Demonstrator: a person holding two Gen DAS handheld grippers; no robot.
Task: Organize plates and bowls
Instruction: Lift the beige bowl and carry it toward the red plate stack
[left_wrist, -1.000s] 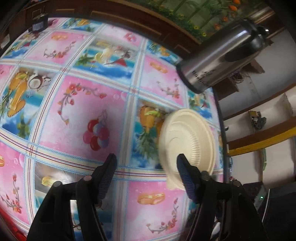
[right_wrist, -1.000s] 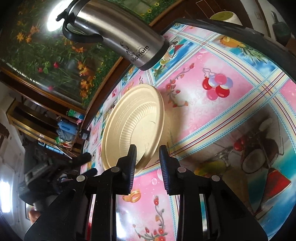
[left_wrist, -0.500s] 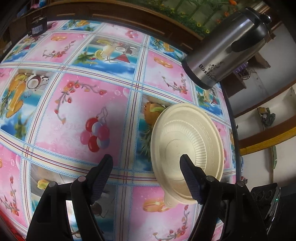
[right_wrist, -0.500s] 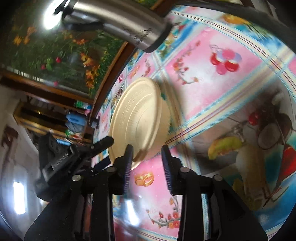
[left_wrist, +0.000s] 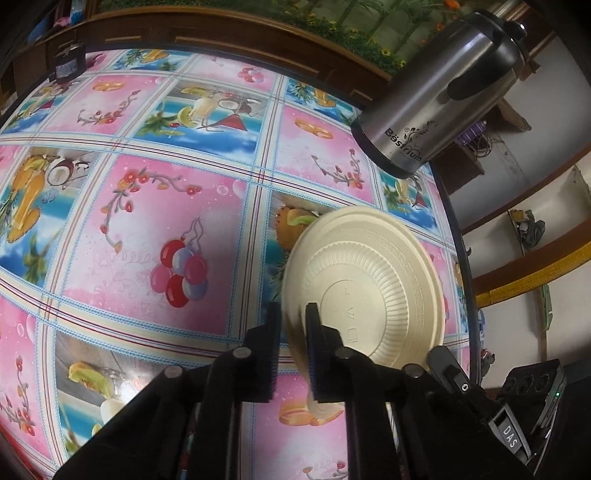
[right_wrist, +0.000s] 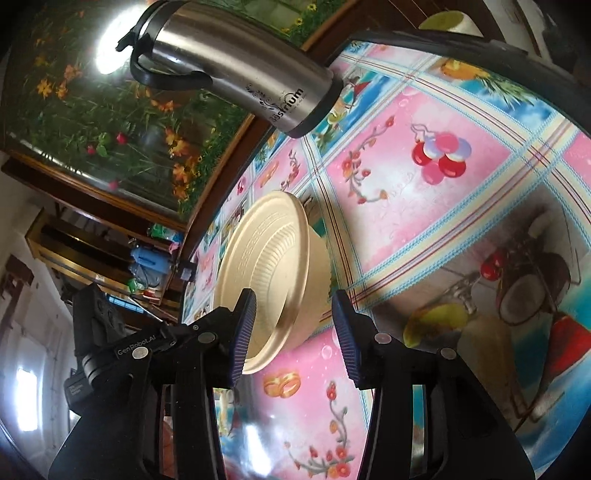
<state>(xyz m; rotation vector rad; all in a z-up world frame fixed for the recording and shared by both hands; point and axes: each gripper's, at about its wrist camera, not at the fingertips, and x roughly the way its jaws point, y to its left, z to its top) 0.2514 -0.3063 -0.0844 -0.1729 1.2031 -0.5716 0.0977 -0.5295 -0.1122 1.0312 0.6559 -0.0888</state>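
L gripper (left_wrist: 291, 325) first: I've got it clamped on the near rim of the cream plate (left_wrist: 364, 288), one pad under, one on top. A sec ago its jaws stood wide with nothing between them; they've just snapped shut on the rim. Plate's tilted, near edge up off the fruit-print tablecloth (left_wrist: 159, 236), and in the R wrist view it sits over a cream bowl (right_wrist: 314, 266), covering it like a lid. My guess: pinching the edge is the only way in, since a flat plate gives nothing else to grab, and tipping it lets me peel it off the bowl.

Further R, steel flask (left_wrist: 439, 99) stands at the table's far edge, apart from the plate, not in play.

R gripper (right_wrist: 291, 332): jaws have just been opening, earlier nearly closed at the plate's edge, now parted wide. Plate rim and bowl wall lie between the pads, but pads don't press on either, so it's let go. Looks like a handover, R to L. L gripper body shows at far L of that view.
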